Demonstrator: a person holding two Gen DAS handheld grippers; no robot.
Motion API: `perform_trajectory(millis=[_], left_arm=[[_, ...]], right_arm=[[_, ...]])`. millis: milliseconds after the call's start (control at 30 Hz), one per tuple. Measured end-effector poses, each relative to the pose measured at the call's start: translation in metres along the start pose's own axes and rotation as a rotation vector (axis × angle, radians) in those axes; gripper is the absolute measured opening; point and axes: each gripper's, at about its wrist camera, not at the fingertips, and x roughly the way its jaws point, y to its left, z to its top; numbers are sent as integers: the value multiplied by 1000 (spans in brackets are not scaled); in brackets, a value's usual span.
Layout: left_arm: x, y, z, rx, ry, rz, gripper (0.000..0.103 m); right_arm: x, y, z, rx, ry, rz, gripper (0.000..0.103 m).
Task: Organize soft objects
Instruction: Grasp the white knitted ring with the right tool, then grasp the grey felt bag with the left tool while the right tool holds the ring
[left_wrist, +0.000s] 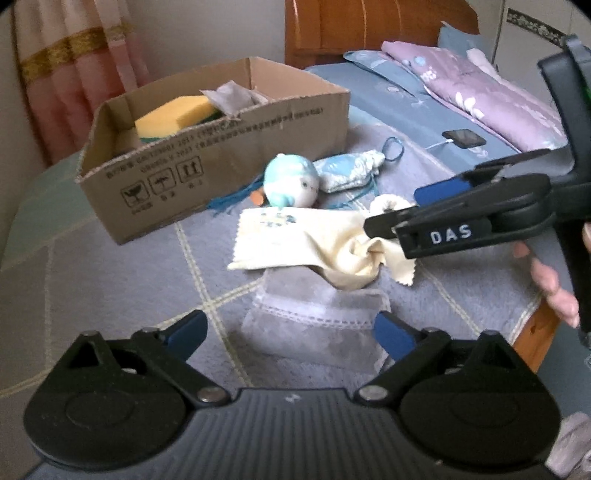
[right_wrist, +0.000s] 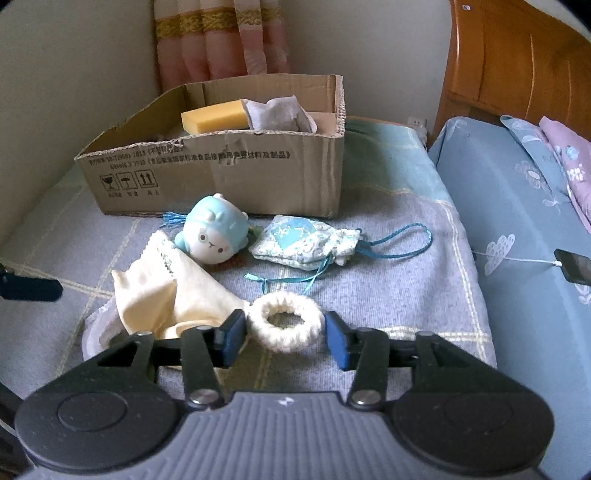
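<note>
Both grippers, left (left_wrist: 290, 334) over a folded grey plush cloth (left_wrist: 314, 325) and right (right_wrist: 284, 338) astride a knitted cream ring (right_wrist: 285, 325), gape empty, the cloth's near edge hidden.

The right claw (right_wrist: 285, 338) stands with its blue pads apart on either side of a cream knitted ring (right_wrist: 284, 325) lying on the grey checked blanket (right_wrist: 388, 291); neither pad presses it. Just left of the ring lies a crumpled pale yellow cloth (right_wrist: 166, 295). Beyond the ring rest a blue-and-white plush toy (right_wrist: 216, 234) and a patterned drawstring pouch (right_wrist: 303, 242), side by side. Behind them stands an open cardboard box (right_wrist: 221, 177) holding a yellow sponge (right_wrist: 214, 116) and a grey cloth (right_wrist: 277, 114).
</note>
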Motion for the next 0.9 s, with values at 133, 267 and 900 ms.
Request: perform_trajectory(millis=[133, 267, 900], left_arm=[[4, -1, 0, 12, 0, -35, 94], [12, -7, 1, 37, 8, -61, 89], [7, -7, 2, 25, -9, -16, 60]], right_arm=[[-2, -5, -2, 26, -10, 20, 78], [0, -6, -3, 27, -2, 17, 78], [-9, -13, -9, -5, -10, 6, 78]])
